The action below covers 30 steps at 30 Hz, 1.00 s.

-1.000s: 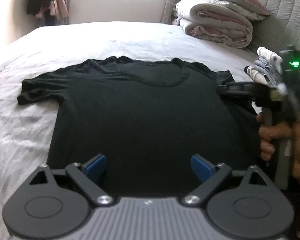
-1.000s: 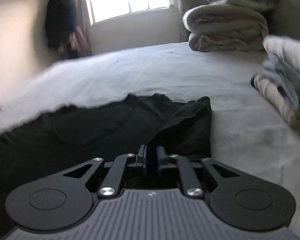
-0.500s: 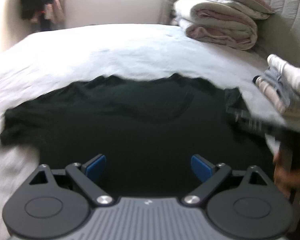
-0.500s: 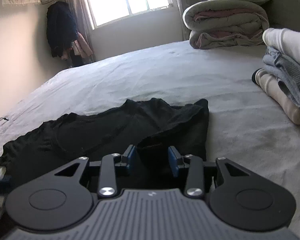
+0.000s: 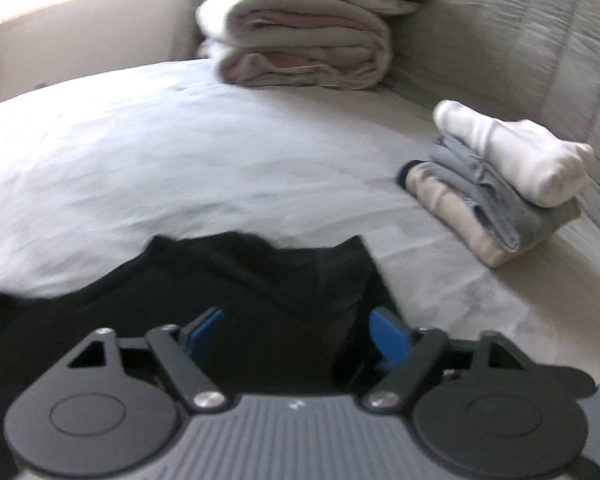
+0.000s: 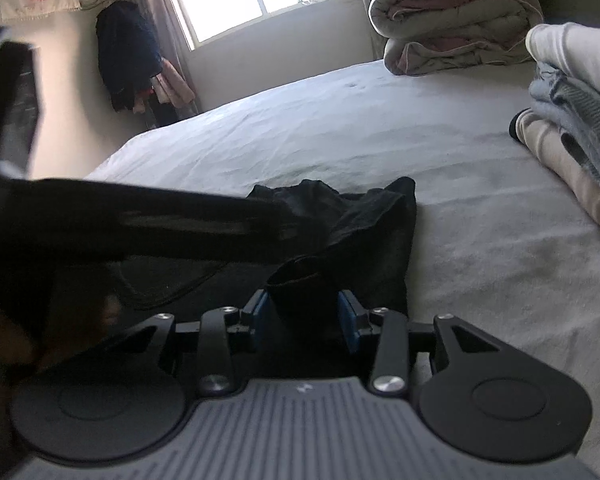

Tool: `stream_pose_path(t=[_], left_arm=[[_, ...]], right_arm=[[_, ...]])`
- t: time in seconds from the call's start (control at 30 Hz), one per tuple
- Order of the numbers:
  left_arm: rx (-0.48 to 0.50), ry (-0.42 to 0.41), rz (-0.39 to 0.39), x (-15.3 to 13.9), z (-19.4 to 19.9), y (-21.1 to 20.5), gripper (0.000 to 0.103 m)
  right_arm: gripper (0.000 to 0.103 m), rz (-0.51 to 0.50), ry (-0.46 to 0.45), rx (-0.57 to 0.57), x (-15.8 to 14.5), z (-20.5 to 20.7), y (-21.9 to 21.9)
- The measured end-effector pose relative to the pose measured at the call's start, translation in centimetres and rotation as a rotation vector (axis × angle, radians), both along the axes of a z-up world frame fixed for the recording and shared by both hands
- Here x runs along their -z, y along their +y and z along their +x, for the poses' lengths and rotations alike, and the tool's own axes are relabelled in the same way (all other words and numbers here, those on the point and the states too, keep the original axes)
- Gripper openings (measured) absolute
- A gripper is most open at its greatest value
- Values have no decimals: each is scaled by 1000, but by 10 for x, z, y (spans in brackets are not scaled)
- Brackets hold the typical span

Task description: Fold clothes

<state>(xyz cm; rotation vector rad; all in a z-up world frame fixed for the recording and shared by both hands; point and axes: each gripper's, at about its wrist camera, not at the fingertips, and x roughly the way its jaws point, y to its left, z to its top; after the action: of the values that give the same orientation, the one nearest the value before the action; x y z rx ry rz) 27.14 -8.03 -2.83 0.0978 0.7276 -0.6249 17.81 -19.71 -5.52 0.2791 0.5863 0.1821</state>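
Observation:
A black T-shirt [image 5: 268,280] lies flat on the white bed; its right sleeve and shoulder show in the right wrist view [image 6: 376,216]. My left gripper [image 5: 296,334] is open, low over the shirt's right shoulder, with cloth between its blue pads. My right gripper [image 6: 305,314] is open, with a raised fold of the shirt's sleeve between its pads. The left gripper's body [image 6: 140,224] crosses the left of the right wrist view, blurred.
A stack of folded clothes [image 5: 504,184] sits on the bed [image 5: 180,152] to the right, also seen in the right wrist view [image 6: 572,120]. Folded duvets [image 5: 300,40] lie at the headboard. Clothes [image 6: 128,52] hang by the window.
My left gripper has swung right, from the shirt's hem toward its right shoulder. My right gripper has opened from shut and the sleeve fold now stands between its pads.

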Motion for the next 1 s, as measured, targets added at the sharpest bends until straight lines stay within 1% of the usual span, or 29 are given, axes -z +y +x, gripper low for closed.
stream_pose_path(t=[0.03, 0.07, 0.17, 0.3, 0.37, 0.4, 0.43, 0.47, 0.5, 0.53, 0.57, 0.63, 0.8, 0.9, 0.97, 1.0], left_arm=[[20, -3, -3, 2, 3, -5, 70], [40, -7, -7, 4, 5, -9, 68], [94, -35, -20, 6, 6, -18, 68], [144, -50, -15, 6, 10, -30, 67], [177, -44, 7, 6, 13, -36, 57], [193, -38, 22, 6, 16, -39, 56], [206, -32, 38, 7, 19, -43, 53], [201, -26, 57, 9, 22, -47, 44], [192, -18, 68, 10, 26, -49, 40], [179, -12, 52, 10, 28, -47, 31], [166, -4, 33, 10, 30, -44, 18], [119, 33, -67, 9, 34, -30, 5], [-55, 99, -294, 15, 34, 18, 4], [-152, 150, -430, 22, 31, 48, 4], [-188, 178, -465, 27, 33, 57, 4], [-200, 187, -468, 30, 35, 59, 4]], right_arm=[[42, 1, -2, 1, 0, 0, 0], [42, -12, -6, 2, -1, -1, 2], [43, -44, -13, 8, -1, -1, 7], [43, -27, -14, 9, -1, -2, 5], [43, -26, -18, 12, -1, -3, 5], [43, -27, -19, 13, -2, -3, 5], [43, -30, -20, 14, -2, -3, 5], [43, -33, -21, 15, -2, -3, 5], [43, -37, -25, 17, -2, -3, 6], [43, -40, -28, 18, -2, -3, 6], [43, -44, -31, 20, -3, -3, 6], [43, -51, -39, 24, -4, -3, 7], [43, -94, -76, 39, -7, -5, 11], [46, -167, -112, 31, -10, -8, 22], [46, -219, -123, 16, -10, -8, 30], [46, -241, -124, -4, -10, -8, 34]])
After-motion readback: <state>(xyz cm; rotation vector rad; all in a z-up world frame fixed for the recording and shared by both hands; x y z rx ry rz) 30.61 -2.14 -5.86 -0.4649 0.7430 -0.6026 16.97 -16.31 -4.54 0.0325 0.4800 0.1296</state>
